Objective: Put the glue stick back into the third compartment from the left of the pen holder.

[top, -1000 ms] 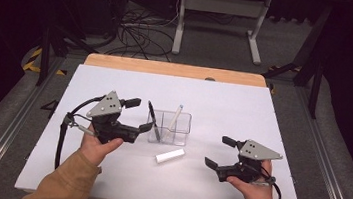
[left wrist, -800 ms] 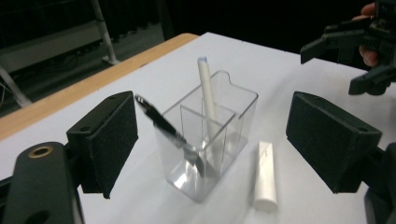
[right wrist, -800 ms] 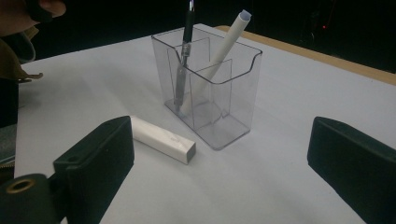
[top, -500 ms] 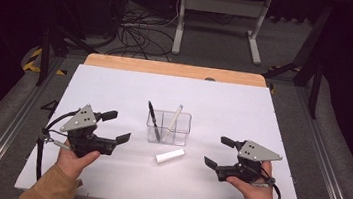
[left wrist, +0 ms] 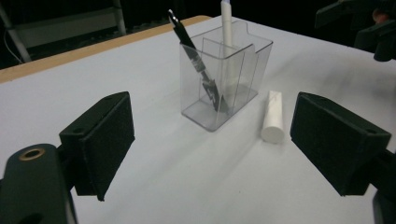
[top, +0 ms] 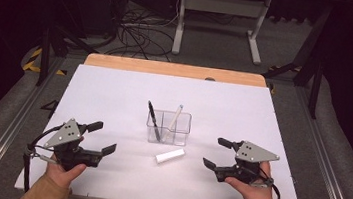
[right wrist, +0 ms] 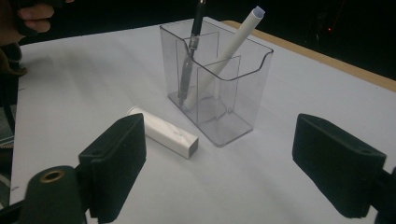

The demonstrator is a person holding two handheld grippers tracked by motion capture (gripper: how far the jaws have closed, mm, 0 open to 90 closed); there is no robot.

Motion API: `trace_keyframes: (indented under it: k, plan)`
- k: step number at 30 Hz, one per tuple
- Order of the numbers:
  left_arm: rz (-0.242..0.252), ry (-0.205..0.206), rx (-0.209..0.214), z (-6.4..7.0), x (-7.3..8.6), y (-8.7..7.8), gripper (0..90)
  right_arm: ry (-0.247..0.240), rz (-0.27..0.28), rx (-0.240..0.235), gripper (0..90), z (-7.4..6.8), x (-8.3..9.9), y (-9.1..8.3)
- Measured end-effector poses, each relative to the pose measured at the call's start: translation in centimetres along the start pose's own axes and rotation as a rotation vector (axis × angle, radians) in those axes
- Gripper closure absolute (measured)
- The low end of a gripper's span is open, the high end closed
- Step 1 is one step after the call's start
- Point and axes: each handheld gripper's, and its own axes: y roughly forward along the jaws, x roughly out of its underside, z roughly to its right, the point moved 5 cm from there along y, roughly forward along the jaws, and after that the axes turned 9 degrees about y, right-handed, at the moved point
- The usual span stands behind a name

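Tongs withdrawn empty; black pen lodged in holder, white stick left loose

Left tongs (top: pixel 102 138), black two-jaw hand-held tool with a grey three-cornered top plate: jaws stood spread wide, nothing between them. A second before, they had hovered beside the holder with the pen's top at their jaws; half a second on, they had pulled back toward the person's side, and at this moment they lay low at the near left of the white tabletop (top: pixel 115 92), well apart from the holder.

Right tongs (top: pixel 216 153), same make: jaws likewise spread and empty, held at the near right. Position unchanged across the three pictures.

Clear plastic divided pen holder (top: pixel 169 127): upright near the middle of the tabletop, not shifted.

Black clip pen (left wrist: pixel 196 60): stood tilted in one compartment, tip down, free of any grip. Judged as just released by the left tongs.

White capped pen (right wrist: pixel 224 51): leaned in the holder alongside; which compartment its foot sat in could not be told for certain. Unmoved.

Short white cylindrical stick (top: pixel 169 155), possibly chalk or an eraser stick: lay flat on the tabletop just in front of the holder, between the two tongs, not touching it. Unmoved.

Assessment: the black pen's placement looked complete. The white stick appeared to be the one item outstanding, lying a little nearer the right tongs. Being small and round, it seemed liable to roll if pinched off-centre.
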Motion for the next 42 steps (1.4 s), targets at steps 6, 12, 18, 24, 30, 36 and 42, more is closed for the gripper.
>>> trace_keyframes:
  k: [6,12,18,24,30,36,42]
  plan:
    - [-0.025,0.013,-0.019,-0.1,1.5,-0.4,14.1,-0.018,-0.012,-0.002,19.6,-0.1,0.1,0.1]
    - [-0.042,-0.036,-0.019,-0.1,2.8,-0.6,14.4,-0.023,-0.018,-0.004,16.6,-0.3,0.0,0.2]
    - [-0.033,-0.046,-0.054,-0.4,3.0,-0.8,14.5,-0.014,0.002,0.015,13.1,-0.4,-0.3,0.3]
    - [-0.036,-0.019,-0.079,-0.4,2.9,-0.9,14.5,-0.023,-0.032,-0.021,18.4,-0.8,-0.8,0.5]
    - [-0.038,-0.022,-0.081,-0.4,2.9,-0.9,14.6,-0.058,-0.051,-0.045,21.7,-0.9,-1.5,0.5]
    - [-0.035,-0.026,-0.094,-0.3,3.1,-1.3,14.6,-0.112,-0.093,-0.082,24.0,-1.2,-2.5,1.2]
    - [-0.038,-0.029,-0.113,-0.5,3.4,-1.9,14.6,-0.159,-0.164,-0.121,26.5,-1.5,-3.2,2.5]
